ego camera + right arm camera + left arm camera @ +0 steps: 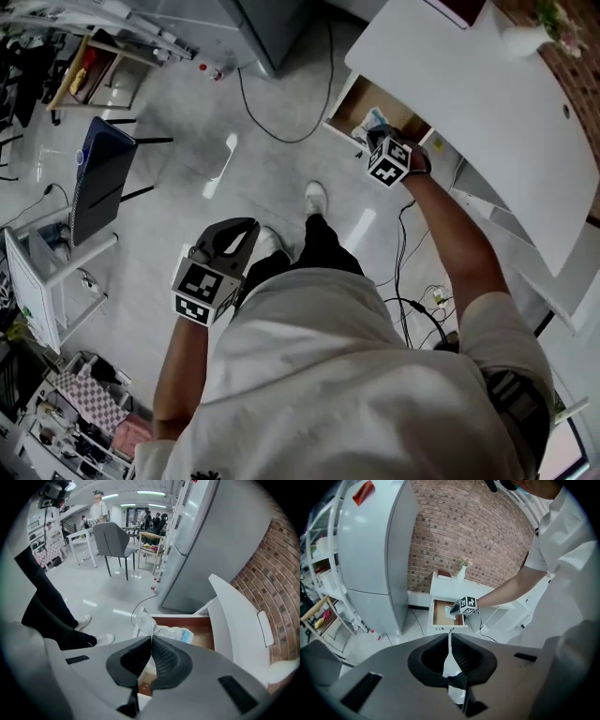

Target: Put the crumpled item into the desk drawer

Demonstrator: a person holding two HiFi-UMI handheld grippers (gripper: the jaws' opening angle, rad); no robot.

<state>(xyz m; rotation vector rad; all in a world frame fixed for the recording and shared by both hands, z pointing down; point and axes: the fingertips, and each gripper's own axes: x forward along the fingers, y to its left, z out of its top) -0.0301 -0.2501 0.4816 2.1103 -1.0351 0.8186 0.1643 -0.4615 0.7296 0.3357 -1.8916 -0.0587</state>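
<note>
The crumpled item [154, 627], a wrinkled clear and white wrapper with a blue patch, hangs over the open desk drawer [202, 638]. My right gripper [151, 638] is shut on its near end. In the head view that gripper [380, 139] reaches into the wood-lined drawer [349, 105] under the white desk [469, 103]. From the left gripper view the drawer [439, 615] shows pulled out, with the right gripper [457, 610] and the pale item at its front. My left gripper [244, 232] hangs low by the person's left side, shut and holding nothing [450, 637].
A tall grey refrigerator [375, 559] stands left of the desk against a brick wall [483, 531]. A vase [461, 573] and a red object [444, 575] sit on the desk top. Cables [281, 127] trail over the floor. A grey chair [115, 538] and shelving stand farther off.
</note>
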